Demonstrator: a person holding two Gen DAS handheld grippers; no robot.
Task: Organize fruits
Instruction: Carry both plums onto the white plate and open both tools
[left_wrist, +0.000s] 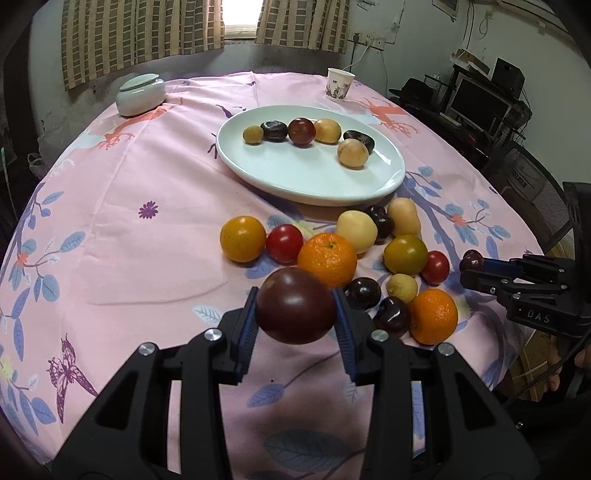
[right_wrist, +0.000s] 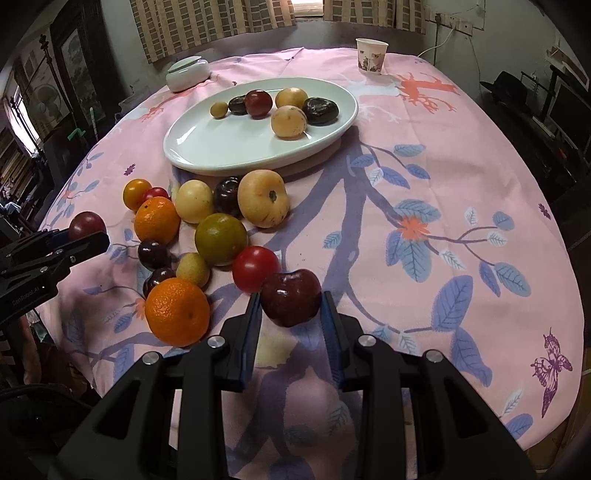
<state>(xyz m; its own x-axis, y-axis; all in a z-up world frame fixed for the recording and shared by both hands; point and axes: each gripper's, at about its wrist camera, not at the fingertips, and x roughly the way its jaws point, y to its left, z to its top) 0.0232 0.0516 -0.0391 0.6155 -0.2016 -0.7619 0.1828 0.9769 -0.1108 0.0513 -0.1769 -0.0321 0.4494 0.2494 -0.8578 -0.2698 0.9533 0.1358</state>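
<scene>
1. Gripping a dark maroon tomato (left_wrist: 295, 305) in the left gripper (left_wrist: 295, 325), blue pads pressing on both sides, fruit lifted clear of the pink tablecloth (left_wrist: 147, 240) at lower centre of the left wrist view.
2. Clamping a dark red plum (right_wrist: 291, 298) in the right gripper (right_wrist: 290, 314) too, jaws nearly closed around it, stem dimple facing up, sitting lower centre of the right wrist view. Hard to say whether it's off the cloth or just touching.
3. Looking at the white oval plate (left_wrist: 332, 184) as the likely drop spot: lying straight ahead and above both grippers in frame, past the loose fruit pile (left_wrist: 343, 258), six fruits already on its far half.
4. Running the plate's long axis from upper left to lower right in the left view, with the bare near half facing the left gripper.
5. Guessing the left one has the cleaner line: open cloth to its left, though the big orange (left_wrist: 327, 258) is sitting right in front of the tomato. Right gripper is boxed in by a red tomato (right_wrist: 255, 267) touching or just beside the plum.
6. Reading writing: "DAS" on the right gripper's body at the right edge of the left view, something like "GenRobot AI" on the left gripper's body at the left edge of the right view. Paper cup (right_wrist: 371, 55) print is too small to read.
</scene>
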